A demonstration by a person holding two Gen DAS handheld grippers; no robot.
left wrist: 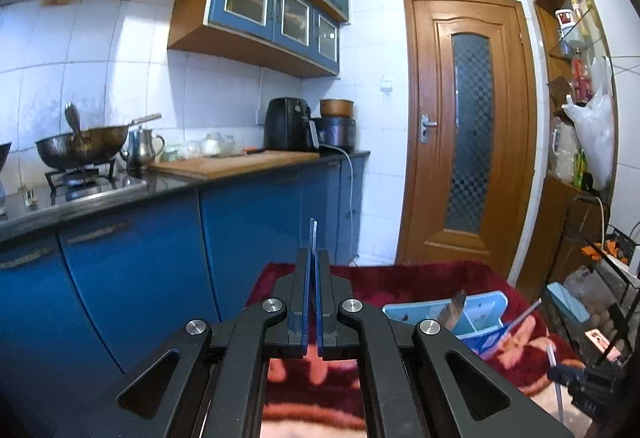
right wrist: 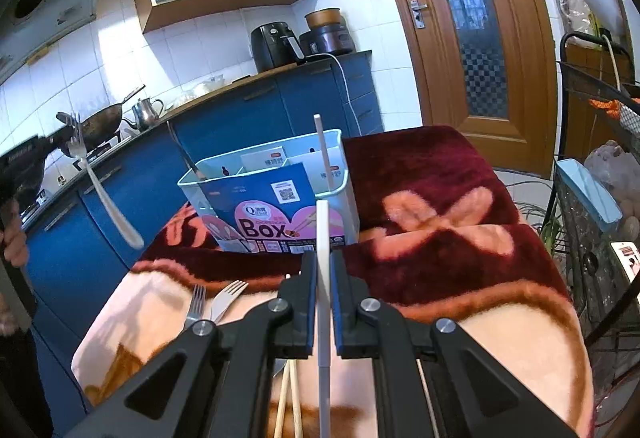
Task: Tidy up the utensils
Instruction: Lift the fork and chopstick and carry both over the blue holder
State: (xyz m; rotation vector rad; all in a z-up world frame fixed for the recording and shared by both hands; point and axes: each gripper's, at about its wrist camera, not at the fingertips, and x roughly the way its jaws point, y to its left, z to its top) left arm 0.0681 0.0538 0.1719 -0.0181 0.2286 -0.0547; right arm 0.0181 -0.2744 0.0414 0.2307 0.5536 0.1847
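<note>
A light blue utensil box with a pink "Box" label stands on a red and pink blanket. In it stand a white chopstick and a dark-handled utensil. My right gripper is shut on another white chopstick, just in front of the box. My left gripper is shut on a metal fork. It holds the fork up in the air left of the box, handle hanging down. In the left wrist view only the fork's thin edge shows past the fingertips, and the box sits lower right.
Two forks and wooden chopsticks lie on the blanket near my right gripper. Blue kitchen cabinets with a wok and kettle run along the left. A wooden door is behind, a wire rack to the right.
</note>
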